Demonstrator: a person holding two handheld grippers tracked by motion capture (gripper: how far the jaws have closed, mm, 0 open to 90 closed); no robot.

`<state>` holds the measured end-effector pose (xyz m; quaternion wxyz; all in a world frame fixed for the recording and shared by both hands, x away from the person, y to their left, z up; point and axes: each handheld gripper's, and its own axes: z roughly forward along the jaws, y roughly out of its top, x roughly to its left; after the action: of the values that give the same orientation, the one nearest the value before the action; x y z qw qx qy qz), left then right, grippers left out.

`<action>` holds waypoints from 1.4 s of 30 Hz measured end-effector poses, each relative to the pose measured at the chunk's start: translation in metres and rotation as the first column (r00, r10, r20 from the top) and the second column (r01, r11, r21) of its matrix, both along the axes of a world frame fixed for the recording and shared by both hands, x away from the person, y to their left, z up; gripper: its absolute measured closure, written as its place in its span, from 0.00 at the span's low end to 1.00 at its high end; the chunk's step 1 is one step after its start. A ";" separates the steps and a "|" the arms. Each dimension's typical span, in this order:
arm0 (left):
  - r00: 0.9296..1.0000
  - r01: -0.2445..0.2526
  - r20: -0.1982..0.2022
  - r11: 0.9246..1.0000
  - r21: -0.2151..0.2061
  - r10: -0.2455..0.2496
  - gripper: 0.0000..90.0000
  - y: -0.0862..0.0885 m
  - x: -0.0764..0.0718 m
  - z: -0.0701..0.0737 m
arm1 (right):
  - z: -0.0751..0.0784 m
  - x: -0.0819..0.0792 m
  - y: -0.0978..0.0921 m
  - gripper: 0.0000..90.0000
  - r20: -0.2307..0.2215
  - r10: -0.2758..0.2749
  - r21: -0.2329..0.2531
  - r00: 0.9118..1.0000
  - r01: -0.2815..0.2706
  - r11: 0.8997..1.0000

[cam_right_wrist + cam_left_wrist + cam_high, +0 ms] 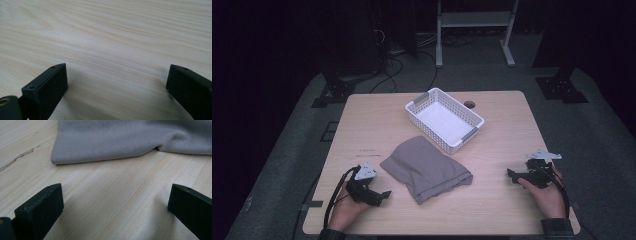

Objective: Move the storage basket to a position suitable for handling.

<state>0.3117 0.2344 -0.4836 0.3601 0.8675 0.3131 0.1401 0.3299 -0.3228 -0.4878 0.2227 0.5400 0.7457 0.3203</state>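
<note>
A grey folded cloth (427, 168) lies in the middle of the wooden table (362, 130), just in front of a white slotted basket (444, 119) that stands empty. My left gripper (384, 195) rests low at the front left, open, its jaws wide apart over bare wood with the cloth (130, 140) a short way ahead of them. Over at the front right, my right gripper (512, 175) is open too and points left toward the cloth, with only wood grain between its jaws (116, 67).
The basket sits at the back centre, turned at an angle. A small round hole (469, 104) is in the tabletop behind it. Past the table's far edge are cables, dark stands and a white metal frame (474, 30) on the floor.
</note>
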 end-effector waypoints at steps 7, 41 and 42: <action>1.000 0.000 0.000 1.000 0.000 0.000 0.00 0.000 -0.001 0.000 | 0.003 0.000 0.000 0.25 0.024 0.017 0.009 1.000 -0.017 1.000; 1.000 0.001 0.000 1.000 -0.001 -0.001 0.00 0.000 -0.001 0.000 | 0.057 0.036 0.032 0.49 0.022 0.162 0.026 0.986 -0.163 0.986; 1.000 0.001 0.000 1.000 -0.001 -0.001 0.00 0.000 -0.001 0.000 | 0.060 0.039 0.036 0.50 0.026 0.170 0.025 0.985 -0.171 0.985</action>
<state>0.3108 0.2347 -0.4837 0.3605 0.8676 0.3127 0.1399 0.3687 -0.2872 -0.4273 0.1958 0.4734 0.7822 0.3546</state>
